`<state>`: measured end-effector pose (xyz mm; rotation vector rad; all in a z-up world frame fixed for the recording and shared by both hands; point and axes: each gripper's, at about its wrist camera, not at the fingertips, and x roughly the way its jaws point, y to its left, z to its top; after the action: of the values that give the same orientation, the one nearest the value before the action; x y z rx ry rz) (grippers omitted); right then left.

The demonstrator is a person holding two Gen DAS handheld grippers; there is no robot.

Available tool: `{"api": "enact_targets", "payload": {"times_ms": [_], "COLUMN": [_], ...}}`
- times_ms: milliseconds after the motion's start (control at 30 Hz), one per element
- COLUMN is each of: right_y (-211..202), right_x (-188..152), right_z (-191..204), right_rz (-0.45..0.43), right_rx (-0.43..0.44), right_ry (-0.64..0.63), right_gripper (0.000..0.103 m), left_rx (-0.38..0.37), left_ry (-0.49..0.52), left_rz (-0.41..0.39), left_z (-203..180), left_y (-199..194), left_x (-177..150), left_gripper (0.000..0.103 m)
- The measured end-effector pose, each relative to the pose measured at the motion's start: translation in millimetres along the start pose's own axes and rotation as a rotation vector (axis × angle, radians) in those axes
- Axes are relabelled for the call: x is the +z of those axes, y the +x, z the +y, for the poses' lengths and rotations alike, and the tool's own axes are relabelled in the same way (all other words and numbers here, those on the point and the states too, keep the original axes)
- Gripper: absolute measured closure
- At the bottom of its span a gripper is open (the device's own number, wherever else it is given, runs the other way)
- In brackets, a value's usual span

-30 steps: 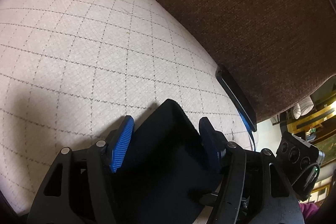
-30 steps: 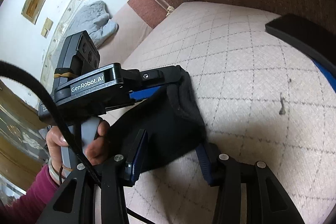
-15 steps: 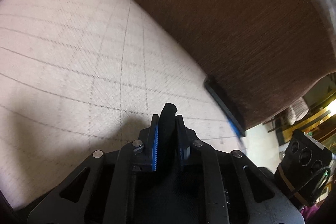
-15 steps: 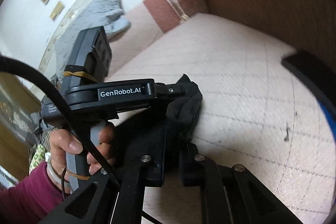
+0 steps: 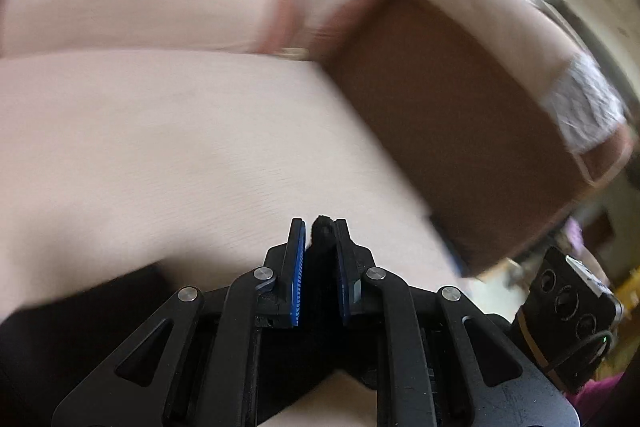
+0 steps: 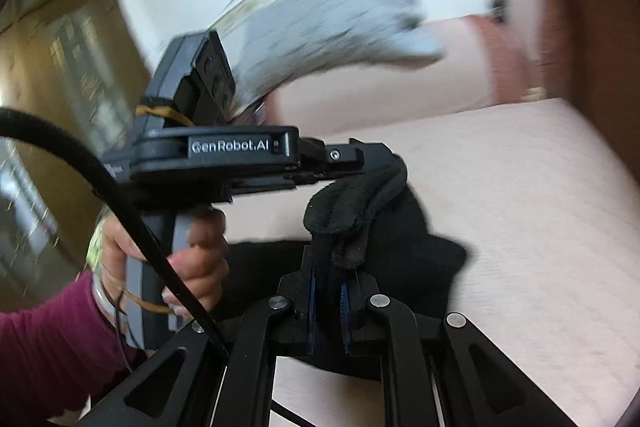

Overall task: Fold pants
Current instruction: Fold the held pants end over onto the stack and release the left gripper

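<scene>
**Both hand-held grippers pinch black pants above a sofa seat**

While the background is smeared by motion blur, both tools show clearly. In the left wrist view, the left hand-held gripper (image 5: pixel 320 227) has its two blue-padded fingers (image 5: pixel 298 267) drawn close together, with a thin ridge of the black pants (image 5: pixel 322 231) squeezed between them and poking just past the tips. More of the dark cloth spreads low at the left edge of that view. Beyond lies the pale seat cushion (image 5: pixel 180 147) of a sofa, and to the right its brown backrest (image 5: pixel 460 127).

In the right wrist view, the right hand-held gripper (image 6: pixel 330 275) is likewise closed on a fold of the pants (image 6: pixel 352 211), which bunches upward from its tips. Just above, the left tool (image 6: pixel 372 167) comes in from the left, marked "GenRobot.AI", and grips the same bunch. A person's hand (image 6: pixel 176 259), in a magenta sleeve (image 6: pixel 52 339), holds its grey handle. The rest of the pants hangs down and rests on the cushion (image 6: pixel 520 207). A grey cloth (image 6: pixel 332 27) lies in the blurred distance.
</scene>
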<state>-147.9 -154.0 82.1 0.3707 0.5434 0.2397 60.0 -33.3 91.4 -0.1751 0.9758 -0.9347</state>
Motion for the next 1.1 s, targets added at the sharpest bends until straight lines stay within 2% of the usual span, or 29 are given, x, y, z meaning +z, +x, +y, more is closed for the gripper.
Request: {"api": "enact_targets", "payload": {"times_ms": [67,133,167,233,267,300,367,400,500,600,700,733,800,867,967,1100], "right_y": [40.3,96.2,106.1,91.9,81.7,66.5,40.2,25.2,5.6,12.9,29.6,35.7,41.6,37.7,46.2,85.3], "right_x": [-6.1,-23.3,-28.2,-26.7,-25.4,-19.0,-12.6,-9.4,-5.9,-1.9,3.0,4.0,2.4,2.8,8.1,-9.5], "right_z": [7.5,11.5,11.8,15.8,15.1,12.6,6.7,-1.2,-25.8,-45.2,-42.3,-41.9,-46.1,-47.6,-40.5,-48.2], "right_rz": [0.068,0.247,0.301,0.257,0.250,0.230,0.173,0.129,0.084,0.098,0.103,0.117,0.140,0.140,0.124,0.213], "right_rx": [0.026,0.043,0.044,0.087,0.131,0.169,0.123,0.063,-0.063,-0.100,-0.118,-0.143,-0.169,-0.169,-0.152,-0.201], "right_ry": [0.027,0.068,0.082,0.086,0.088,0.085,0.052,0.037,0.052,0.113,0.079,0.060,0.040,0.032,-0.019,-0.040], "right_gripper": [0.092,0.075,0.075,0.075,0.074,0.072,0.058,0.054,0.054,0.054,0.054,0.055,0.062,0.063,0.063,0.063], "left_rx": [0.072,0.134,0.154,0.188,0.197,0.195,0.177,0.165,0.155,0.210,0.250,0.279,0.317,0.303,0.347,0.365], "left_ry": [-0.069,-0.146,-0.169,-0.181,-0.183,-0.191,-0.218,-0.231,-0.243,-0.216,-0.203,-0.189,-0.174,-0.192,-0.142,-0.153], "left_rz": [0.014,0.031,0.038,0.037,0.035,0.033,0.018,0.004,0.013,0.048,0.070,0.051,0.062,0.067,0.051,0.050], "left_z": [32.1,65.6,75.5,84.4,85.2,83.8,80.0,75.3,60.3,42.8,32.5,27.9,24.3,23.5,17.3,23.5], "left_y": [-11.9,-24.1,-29.3,-40.4,-44.2,-46.1,-44.3,-41.0,-24.4,2.1,26.2,29.4,31.9,24.6,14.5,21.0], "left_x": [-15.1,-32.0,-39.1,-51.8,-56.7,-62.6,-68.1,-72.6,-72.9,-76.3,-82.3,-84.4,-85.6,-86.1,-91.0,-98.2], "left_gripper": [0.090,0.090,0.090,0.090,0.081,0.062,0.043,0.042,0.042,0.042,0.043,0.047,0.087,0.087,0.088,0.088]}}
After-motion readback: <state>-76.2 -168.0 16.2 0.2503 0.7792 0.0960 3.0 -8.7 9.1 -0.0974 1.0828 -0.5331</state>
